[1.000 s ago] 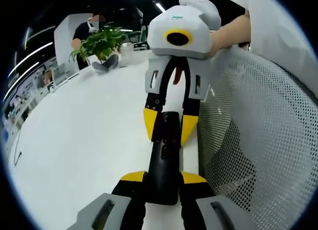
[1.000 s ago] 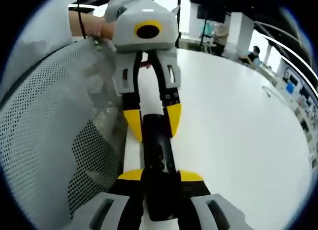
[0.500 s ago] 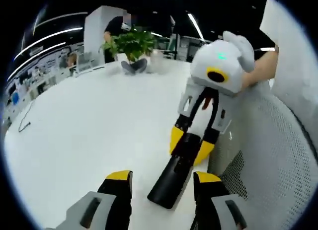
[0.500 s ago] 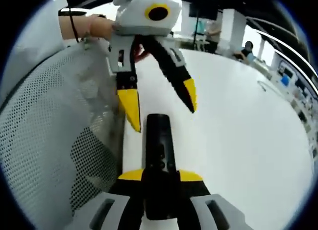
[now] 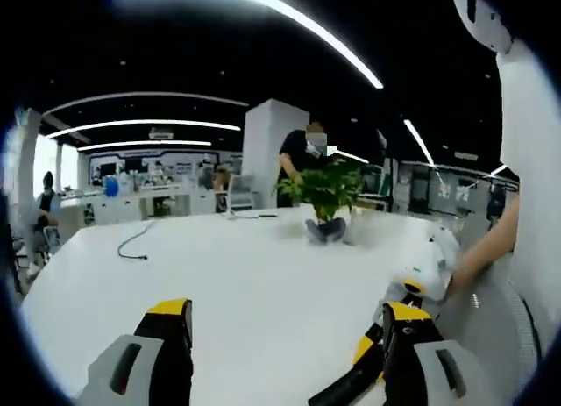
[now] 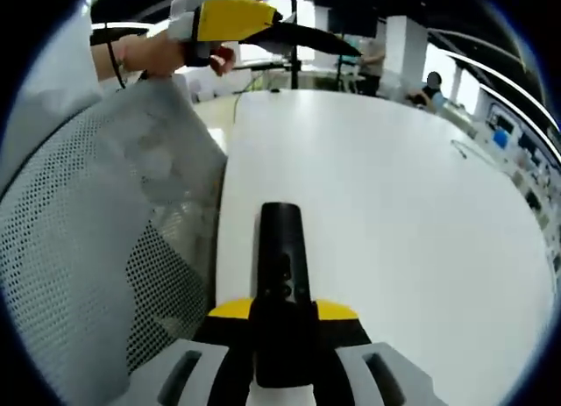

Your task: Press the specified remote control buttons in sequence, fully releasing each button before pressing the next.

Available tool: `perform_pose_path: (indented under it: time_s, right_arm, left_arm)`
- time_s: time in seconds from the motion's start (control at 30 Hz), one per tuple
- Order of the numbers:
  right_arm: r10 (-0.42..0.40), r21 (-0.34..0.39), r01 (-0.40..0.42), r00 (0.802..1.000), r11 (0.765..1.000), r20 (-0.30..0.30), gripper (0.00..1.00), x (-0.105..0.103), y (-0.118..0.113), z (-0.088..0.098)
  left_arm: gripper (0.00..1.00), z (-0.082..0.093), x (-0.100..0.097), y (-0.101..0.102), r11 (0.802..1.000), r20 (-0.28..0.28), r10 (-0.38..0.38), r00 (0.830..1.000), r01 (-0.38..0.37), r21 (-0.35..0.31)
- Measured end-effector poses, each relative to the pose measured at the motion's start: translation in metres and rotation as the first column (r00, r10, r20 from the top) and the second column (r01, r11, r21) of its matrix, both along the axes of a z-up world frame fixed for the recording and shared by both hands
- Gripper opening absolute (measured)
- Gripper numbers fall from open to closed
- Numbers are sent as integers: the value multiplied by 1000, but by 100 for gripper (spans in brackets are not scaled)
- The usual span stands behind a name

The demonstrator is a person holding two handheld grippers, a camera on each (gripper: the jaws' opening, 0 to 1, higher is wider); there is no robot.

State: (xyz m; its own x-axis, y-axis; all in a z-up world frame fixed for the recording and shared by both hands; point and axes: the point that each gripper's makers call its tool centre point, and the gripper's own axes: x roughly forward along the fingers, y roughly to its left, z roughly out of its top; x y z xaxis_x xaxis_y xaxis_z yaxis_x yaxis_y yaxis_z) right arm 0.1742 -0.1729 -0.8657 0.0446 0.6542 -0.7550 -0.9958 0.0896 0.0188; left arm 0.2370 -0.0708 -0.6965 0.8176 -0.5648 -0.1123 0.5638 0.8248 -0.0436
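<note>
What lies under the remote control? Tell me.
The white table lies beneath the remote control. Its near end sits clamped in the right gripper, hiding what is directly below there.

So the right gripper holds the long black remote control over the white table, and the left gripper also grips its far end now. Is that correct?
Not quite. The left gripper is lifted off and open, away from the long black remote control, as the right gripper view shows. The right gripper does hold the remote over the white table.
</note>
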Motion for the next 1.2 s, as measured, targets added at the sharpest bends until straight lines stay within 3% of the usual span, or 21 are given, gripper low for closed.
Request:
perform_pose_path:
  time_s: [0.1,0.2,0.27,0.43,0.57,0.67,0.9,1.2]
  right_arm:
    - [1,-1,-1,1000,1000,5,21,0,0,0]
    - [-2,5,2,1000,1000,11,21,1,1,0]
    - [-6,14,6,1000,1000,9,21,3,1,0]
    - [4,9,-5,1000,1000,25,21,5,1,1]
    - [0,2,-1,999,1000,38,21,14,-1,0]
    - [-17,-4,17,999,1000,45,21,22,-4,0]
    - [-19,-10,19,998,1000,68,21,44,-5,0]
    - [-77,37,76,997,996,8,21,74,-1,1]
  left_arm:
    - [100,5,0,11,994,19,83,996,-81,-70]
    - [100,-1,1,20,990,60,122,991,-126,64]
    - [100,-4,2,25,984,67,157,985,-162,74]
    - [100,-9,5,22,989,28,139,990,-140,56]
    - [100,-8,3,22,988,43,136,990,-139,68]
    - [98,-2,1,24,990,63,134,989,-136,43]
    - [97,2,3,38,984,52,179,982,-178,-19]
    - [96,3,2,38,984,51,178,983,-177,-34]
